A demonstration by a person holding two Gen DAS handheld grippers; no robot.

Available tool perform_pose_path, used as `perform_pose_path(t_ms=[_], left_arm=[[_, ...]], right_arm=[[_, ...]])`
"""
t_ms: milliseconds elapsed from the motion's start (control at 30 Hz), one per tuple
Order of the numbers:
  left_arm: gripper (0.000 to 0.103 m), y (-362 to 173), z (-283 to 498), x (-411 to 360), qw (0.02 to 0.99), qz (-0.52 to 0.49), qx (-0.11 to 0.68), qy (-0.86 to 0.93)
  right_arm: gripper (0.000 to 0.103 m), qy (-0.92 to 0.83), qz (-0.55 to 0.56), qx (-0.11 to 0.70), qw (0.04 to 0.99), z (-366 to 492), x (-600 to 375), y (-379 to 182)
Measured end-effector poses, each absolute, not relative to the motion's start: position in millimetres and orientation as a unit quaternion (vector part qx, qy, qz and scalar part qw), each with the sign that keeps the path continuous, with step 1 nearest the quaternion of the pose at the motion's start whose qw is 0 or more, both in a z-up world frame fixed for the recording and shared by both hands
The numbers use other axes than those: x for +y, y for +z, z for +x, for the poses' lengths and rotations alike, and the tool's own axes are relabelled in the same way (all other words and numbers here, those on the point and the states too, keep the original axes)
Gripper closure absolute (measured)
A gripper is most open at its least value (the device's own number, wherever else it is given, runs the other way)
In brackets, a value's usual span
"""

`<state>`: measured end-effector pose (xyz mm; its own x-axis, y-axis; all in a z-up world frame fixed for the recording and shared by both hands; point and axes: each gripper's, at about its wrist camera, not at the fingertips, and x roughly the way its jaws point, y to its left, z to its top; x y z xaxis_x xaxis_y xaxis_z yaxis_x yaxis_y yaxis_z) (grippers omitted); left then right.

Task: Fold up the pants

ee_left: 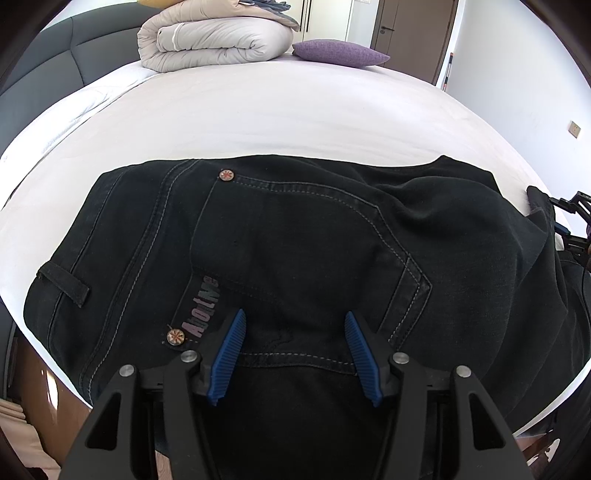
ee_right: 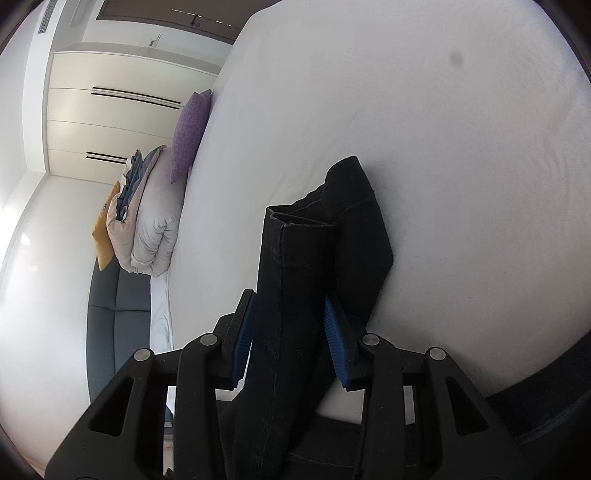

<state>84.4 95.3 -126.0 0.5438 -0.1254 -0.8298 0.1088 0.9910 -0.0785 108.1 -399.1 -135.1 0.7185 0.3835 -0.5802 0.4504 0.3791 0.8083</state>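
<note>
Black jeans (ee_left: pixel 295 240) lie across the near edge of the white bed (ee_left: pixel 277 110), seat side up, with a back pocket, two rivets and a logo showing. My left gripper (ee_left: pixel 295 332) hovers open over the pocket, its blue pads on either side of the fabric and not pinching it. At the right edge of the left wrist view, my right gripper (ee_left: pixel 570 225) sits by the leg end. In the right wrist view, my right gripper (ee_right: pixel 290 317) is shut on the bunched leg ends (ee_right: pixel 295 258), hems sticking up past the pads. This view is rolled sideways.
A folded duvet (ee_left: pixel 214 40) and a purple pillow (ee_left: pixel 340 53) lie at the far end of the bed by a dark padded headboard (ee_left: pixel 48 62). A door (ee_left: pixel 413 29) and white wardrobe (ee_right: pixel 110 110) stand beyond. Bare sheet (ee_right: pixel 443 147) stretches past the jeans.
</note>
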Motion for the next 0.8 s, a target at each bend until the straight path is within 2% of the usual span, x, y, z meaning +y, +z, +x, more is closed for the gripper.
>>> perform_pose_path(t_ms=[33,200,367,633,800], left_arm=[[0.045,-126.2,84.4,95.2,0.879,-0.009,0.473,-0.067],[0.045,-126.3,84.5,94.8,0.878,-0.009,0.473,-0.067],[0.045,-126.0,84.8,94.0,0.879,-0.007,0.473,-0.066],[0.044,-126.9,83.9,91.5,0.88,0.0,0.47,-0.064],[0.044,-127.7,83.4,91.2,0.881,-0.001,0.469,-0.064]], right_arm=[[0.068,-0.017,0.561,0.37,0.74,113.0,-398.2,-136.9],[0.098,-0.002,0.536,0.365,0.761,116.3,-392.0,-130.3],[0.101,-0.006,0.494,0.355,0.794,110.9,-390.7,-92.4],[0.101,0.021,0.453,0.288,0.844,92.1,-393.8,25.7],[0.102,0.049,0.434,0.273,0.857,75.8,-392.2,84.3]])
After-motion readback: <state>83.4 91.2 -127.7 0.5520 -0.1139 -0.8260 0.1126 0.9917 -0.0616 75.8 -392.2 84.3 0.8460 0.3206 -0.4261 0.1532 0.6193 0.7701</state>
